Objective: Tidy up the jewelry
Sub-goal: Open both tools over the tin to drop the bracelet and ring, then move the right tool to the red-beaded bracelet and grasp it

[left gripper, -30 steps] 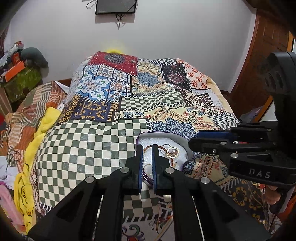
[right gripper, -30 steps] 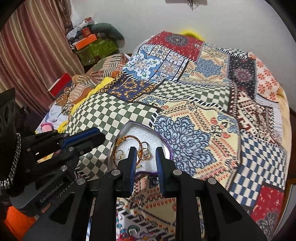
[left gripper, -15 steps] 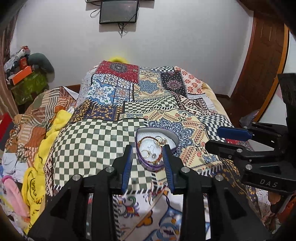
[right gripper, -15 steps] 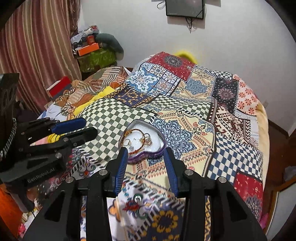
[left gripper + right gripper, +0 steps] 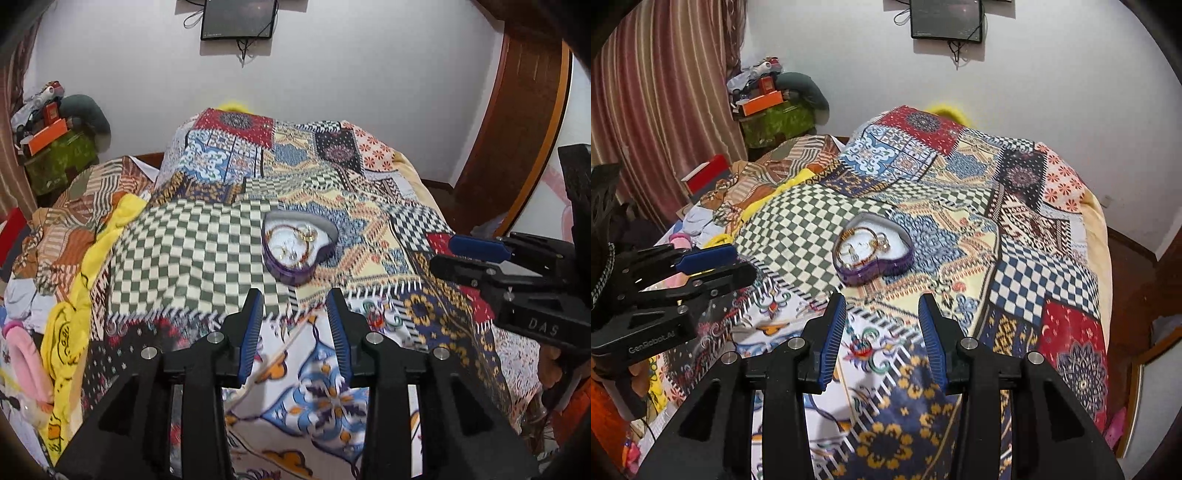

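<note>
1. We note the left gripper (image 5: 295, 314) and right gripper (image 5: 882, 314) both parted, nothing between the pads.
2. Heart box (image 5: 873, 254) with bangles (image 5: 857, 245) sits on the quilt (image 5: 1015, 229), beyond both tools.

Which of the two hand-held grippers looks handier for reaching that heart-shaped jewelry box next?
Neither clearly. The left hand-held gripper and the right hand-held gripper both hang open and empty, short of the heart-shaped jewelry box, which sits nearly centred ahead of each.
</note>
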Demonstrator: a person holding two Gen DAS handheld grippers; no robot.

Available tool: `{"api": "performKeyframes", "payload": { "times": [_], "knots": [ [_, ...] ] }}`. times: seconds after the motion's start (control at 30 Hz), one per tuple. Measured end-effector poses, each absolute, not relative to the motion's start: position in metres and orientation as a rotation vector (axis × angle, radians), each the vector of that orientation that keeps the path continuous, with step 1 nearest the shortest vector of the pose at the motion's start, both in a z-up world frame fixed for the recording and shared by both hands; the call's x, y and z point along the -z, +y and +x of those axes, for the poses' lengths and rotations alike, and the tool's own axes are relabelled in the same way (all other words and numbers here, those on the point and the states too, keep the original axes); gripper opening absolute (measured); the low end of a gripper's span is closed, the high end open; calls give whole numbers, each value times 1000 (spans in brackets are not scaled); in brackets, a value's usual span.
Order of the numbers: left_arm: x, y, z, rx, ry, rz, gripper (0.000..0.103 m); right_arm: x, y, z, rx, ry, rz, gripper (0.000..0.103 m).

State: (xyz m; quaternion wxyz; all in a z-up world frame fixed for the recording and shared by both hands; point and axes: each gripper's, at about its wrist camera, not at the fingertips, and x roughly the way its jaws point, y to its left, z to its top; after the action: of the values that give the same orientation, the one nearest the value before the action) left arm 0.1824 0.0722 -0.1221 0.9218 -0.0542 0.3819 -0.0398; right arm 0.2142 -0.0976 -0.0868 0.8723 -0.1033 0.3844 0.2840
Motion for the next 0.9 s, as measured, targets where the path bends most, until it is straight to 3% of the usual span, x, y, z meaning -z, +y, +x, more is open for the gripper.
{"api": "performKeyframes", "payload": {
  "times": [0.9],
  "knots": [
    [187,69,186,74,887,-104,35,161,-64,230,-701,1003,-290,37]
  ]
}}
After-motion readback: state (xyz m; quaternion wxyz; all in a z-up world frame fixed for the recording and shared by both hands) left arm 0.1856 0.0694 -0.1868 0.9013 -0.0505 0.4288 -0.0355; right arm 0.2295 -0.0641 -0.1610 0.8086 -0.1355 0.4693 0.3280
